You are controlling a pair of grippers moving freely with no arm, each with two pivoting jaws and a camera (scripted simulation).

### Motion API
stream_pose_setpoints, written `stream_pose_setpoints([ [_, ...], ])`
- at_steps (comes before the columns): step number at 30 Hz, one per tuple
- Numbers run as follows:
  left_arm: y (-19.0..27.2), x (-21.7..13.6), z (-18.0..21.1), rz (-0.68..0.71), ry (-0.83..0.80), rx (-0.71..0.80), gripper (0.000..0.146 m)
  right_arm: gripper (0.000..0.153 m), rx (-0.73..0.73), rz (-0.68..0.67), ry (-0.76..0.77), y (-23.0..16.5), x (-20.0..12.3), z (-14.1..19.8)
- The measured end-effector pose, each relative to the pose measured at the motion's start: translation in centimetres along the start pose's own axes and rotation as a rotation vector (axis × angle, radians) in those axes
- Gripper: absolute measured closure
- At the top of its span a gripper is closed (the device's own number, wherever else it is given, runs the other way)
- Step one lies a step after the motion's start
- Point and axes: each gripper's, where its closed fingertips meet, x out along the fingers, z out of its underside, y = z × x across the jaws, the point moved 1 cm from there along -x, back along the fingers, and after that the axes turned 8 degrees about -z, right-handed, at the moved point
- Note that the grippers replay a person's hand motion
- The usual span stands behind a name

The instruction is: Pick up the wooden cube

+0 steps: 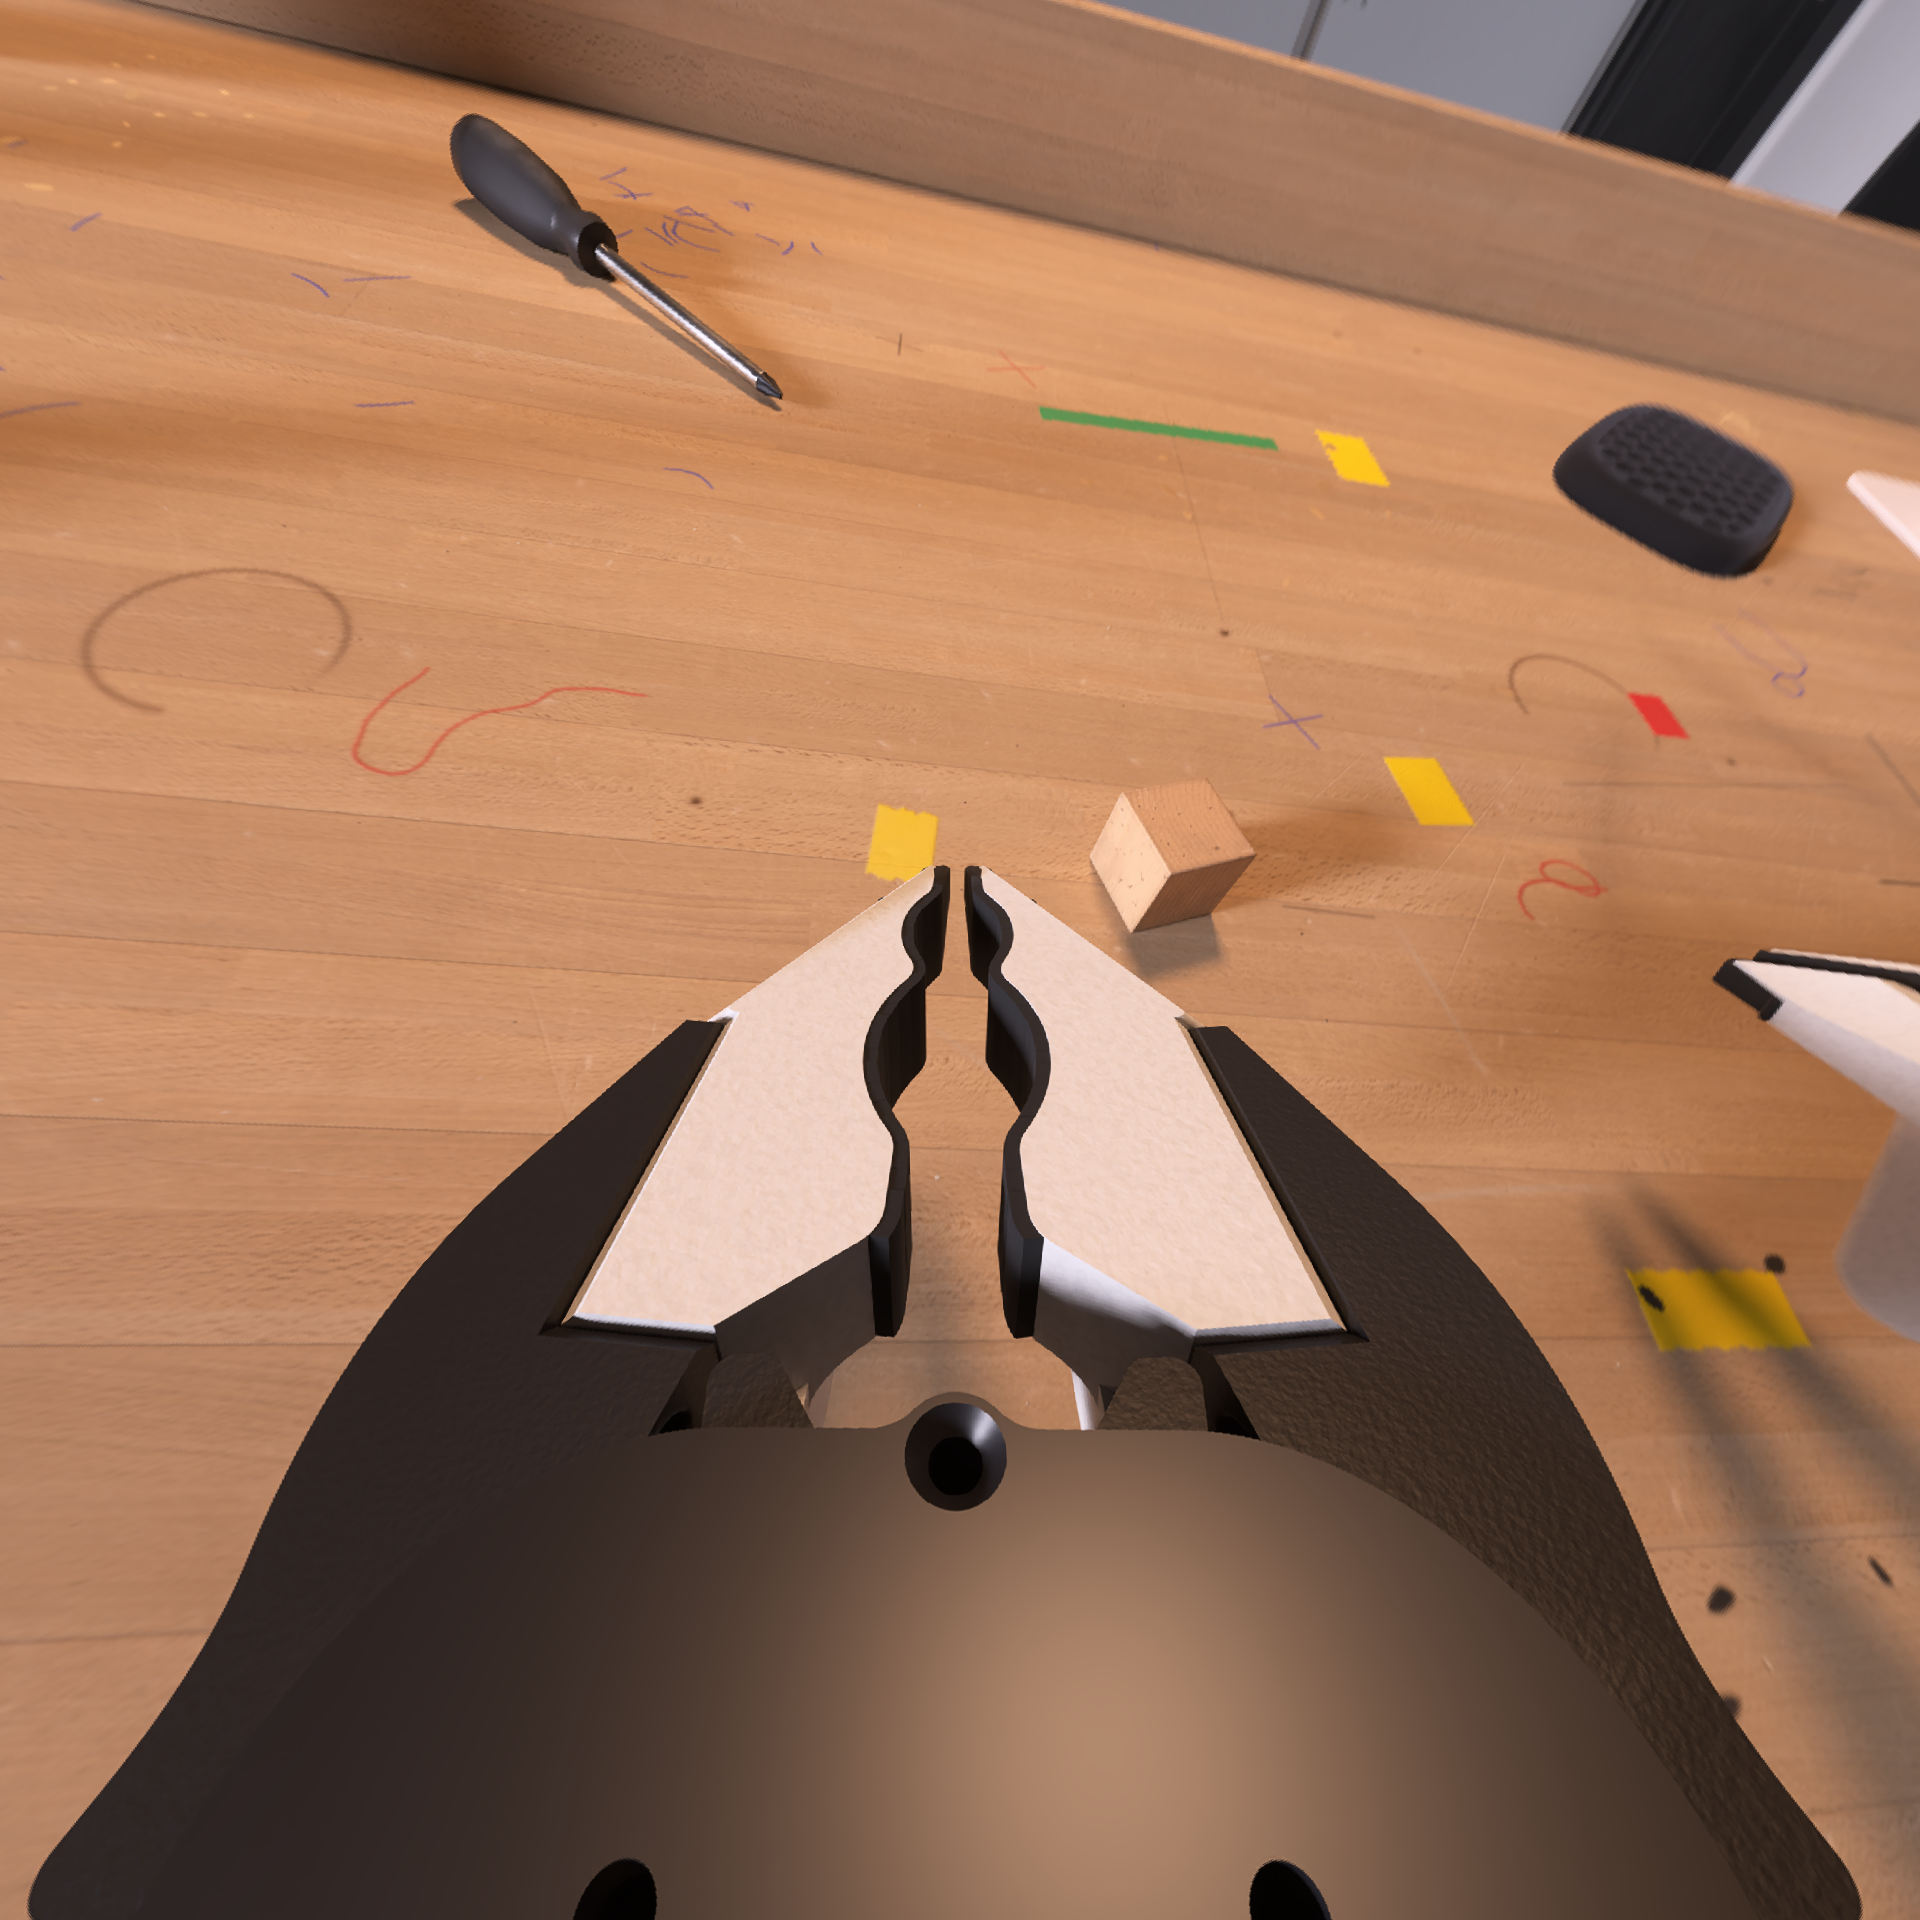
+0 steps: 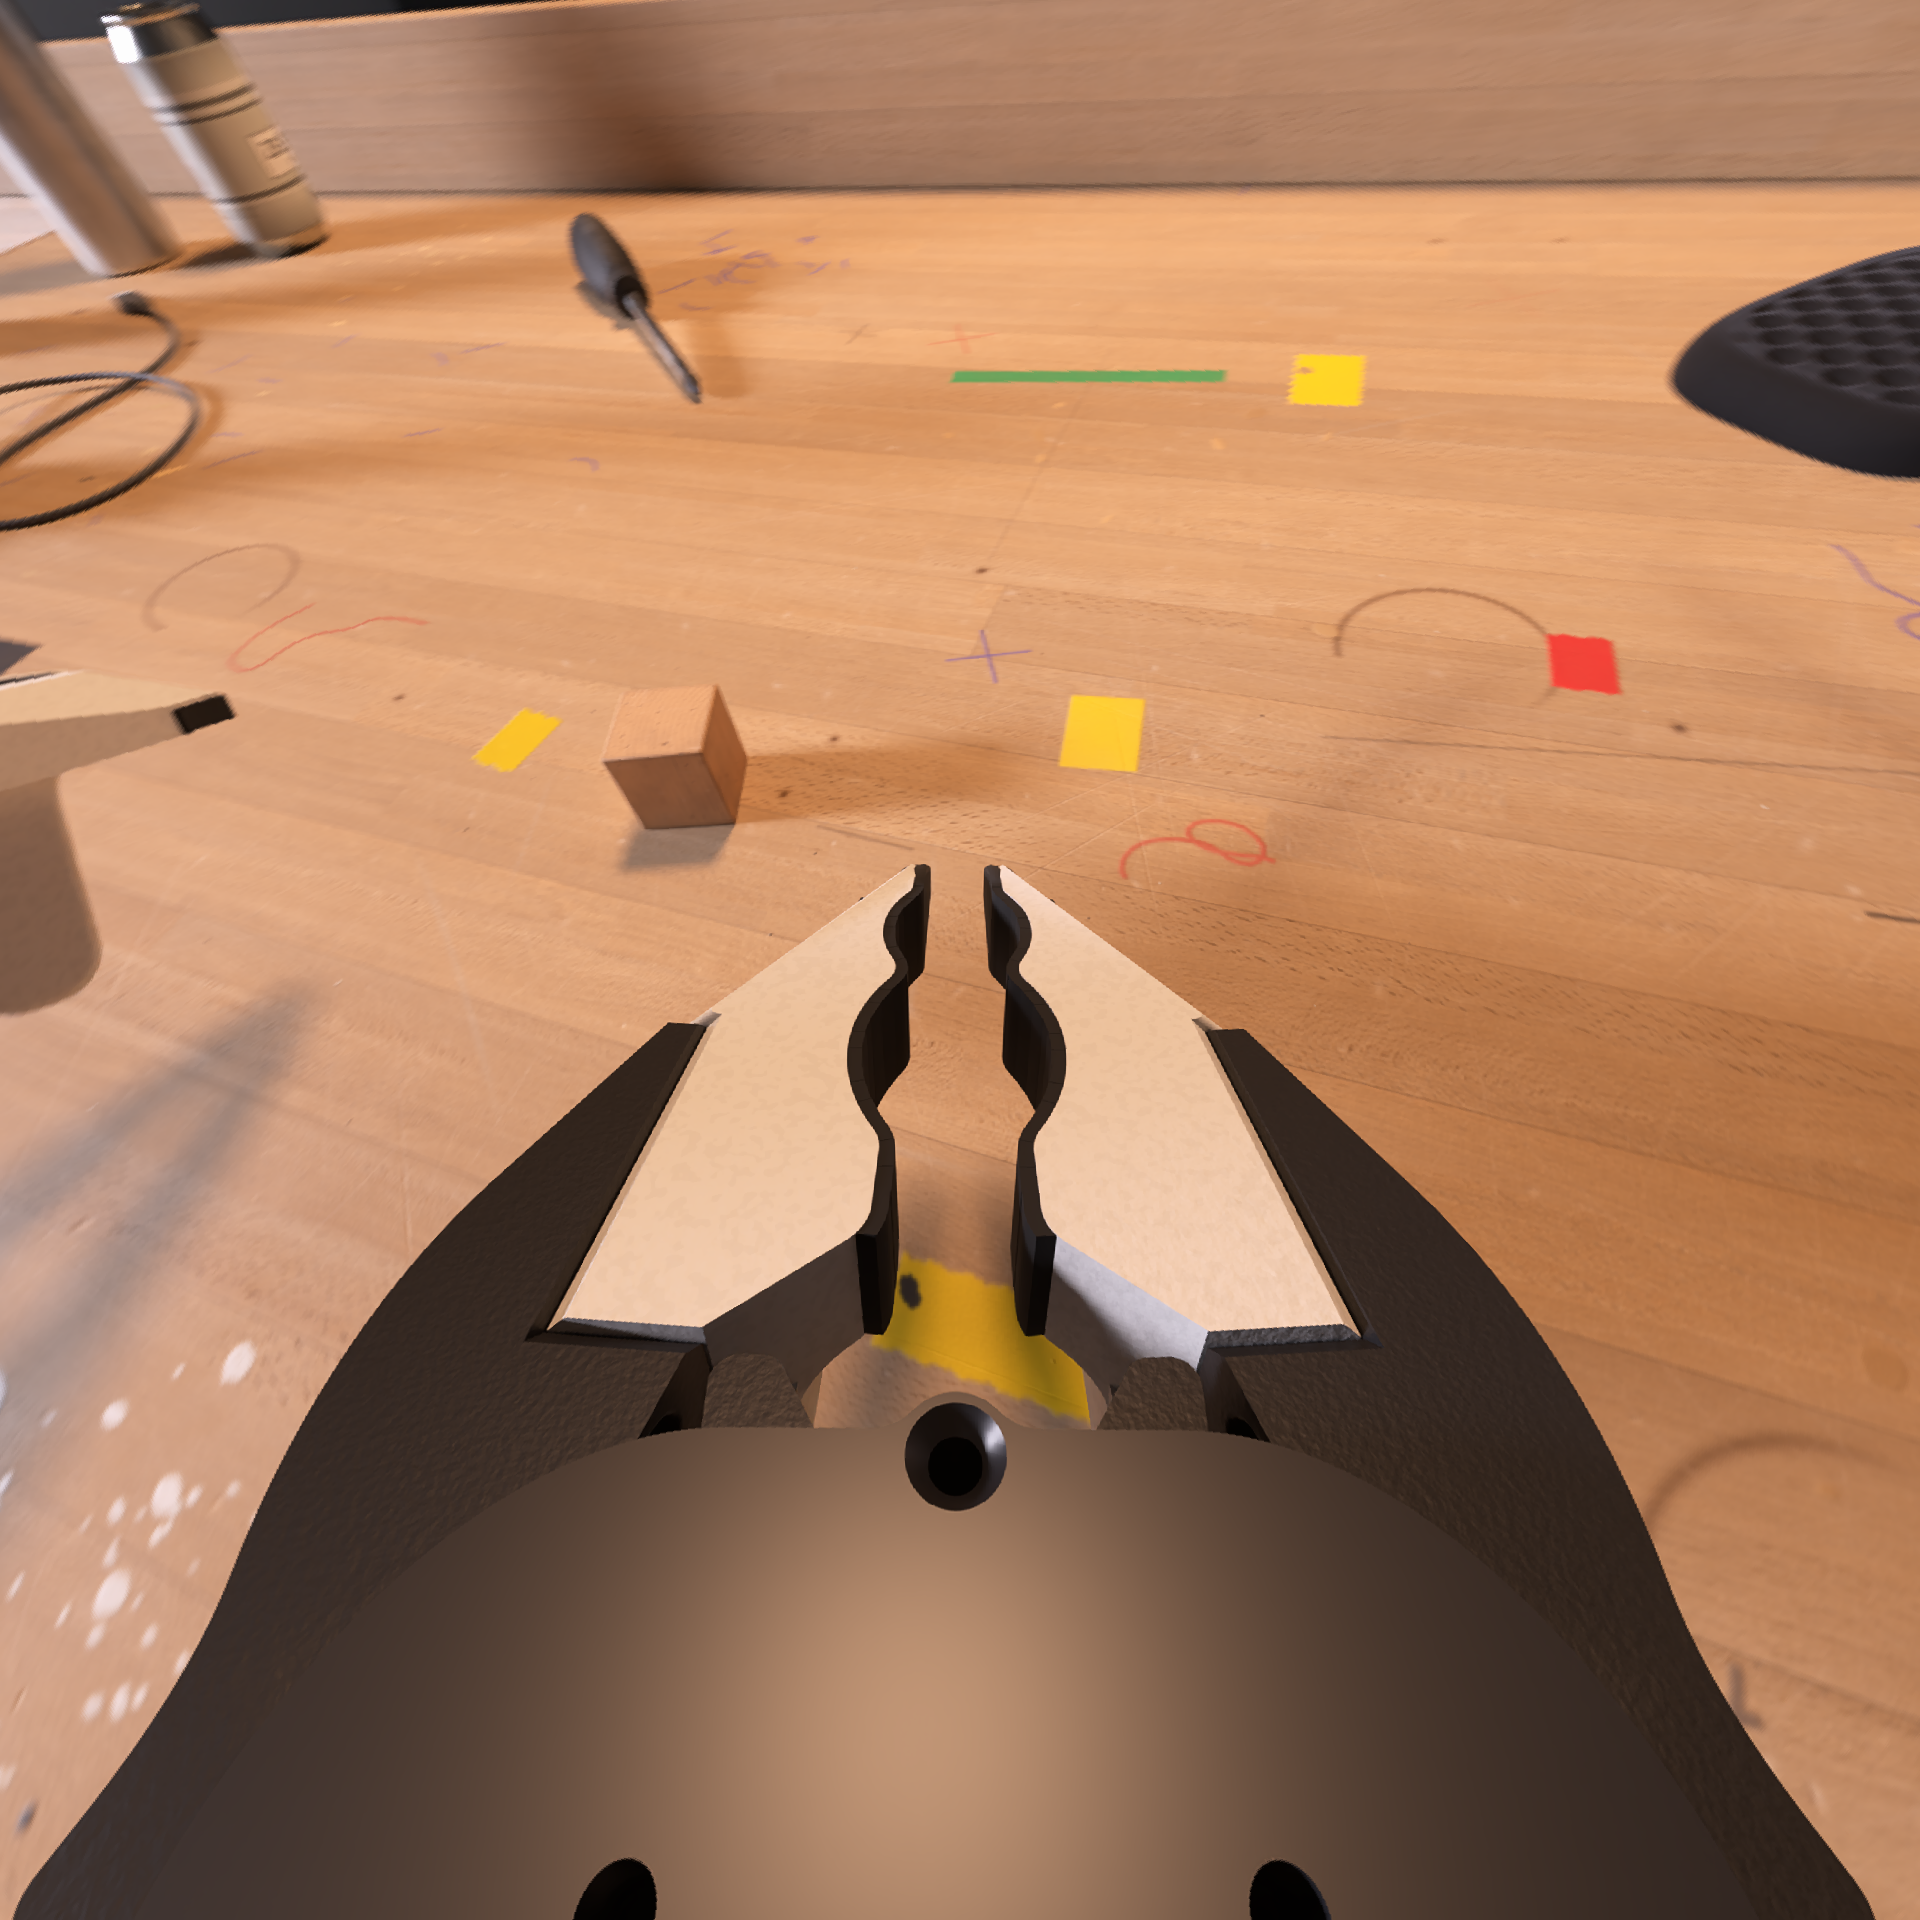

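Observation:
The wooden cube (image 1: 1169, 852) sits on the wooden benchtop (image 1: 623, 935), just ahead and to the right of my left gripper (image 1: 957, 878). The left jaws are shut and empty, tips nearly touching, beside a yellow tape mark (image 1: 901, 840). In the right wrist view the cube (image 2: 675, 758) lies ahead and to the left of my right gripper (image 2: 956, 878). Its jaws are almost shut, with a narrow gap, and empty. Each gripper shows at the edge of the other's view: the right gripper (image 1: 1829, 1013) and the left gripper (image 2: 125, 727).
A black-handled screwdriver (image 1: 582, 234) lies farther back. A black perforated pad (image 1: 1673, 488) sits at the right. A metal cylinder (image 2: 223, 135) and a black cable (image 2: 156, 416) are at the back left. A wooden wall (image 1: 1247, 156) bounds the bench behind. Tape marks dot the surface.

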Motion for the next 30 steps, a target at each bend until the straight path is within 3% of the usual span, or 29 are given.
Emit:
stream_pose_setpoints([
  [2, 0.1, -0.7, -0.5, -0.018, -0.017, 0.031, 0.137, 0.14, -0.015, -0.074, -0.016, 0.1, -0.6, -0.3],
  [5, 0.5, -3.2, -2.5, -0.034, 0.023, 0.027, 0.101, 0.123, -0.054, -0.184, -0.002, 0.6, -3.7, -1.5],
  [7, 1.4, -5.5, -3.7, -0.008, 0.057, -0.019, 0.095, 0.12, -0.093, -0.285, 0.023, 1.2, -7.1, -2.6],
  [10, 4.6, -9.1, -3.8, 0.126, 0.064, -0.095, 0.094, 0.112, -0.19, -0.299, 0.094, 4.7, -12.9, -4.5],
  [16, 9.6, -13.1, 1.5, 0.181, 0.062, 0.052, 0.093, 0.112, -0.251, -0.063, 0.204, 19.5, -24.4, -4.8],
  [21, 7.2, -11.3, 5.2, -0.012, 0.082, 0.256, 0.093, 0.112, 0.0, 0.262, 0.188, 34.3, -30.7, 2.8],
  [26, 7.4, -11.2, 4.1, -0.024, 0.141, 0.256, 0.092, 0.112, 0.073, 0.396, 0.204, 40.8, -33.6, 4.6],
  [30, 9.4, -11.3, 3.9, 0.022, 0.163, 0.294, 0.097, 0.113, 0.183, 0.305, 0.182, 41.3, -32.7, 5.4],
])
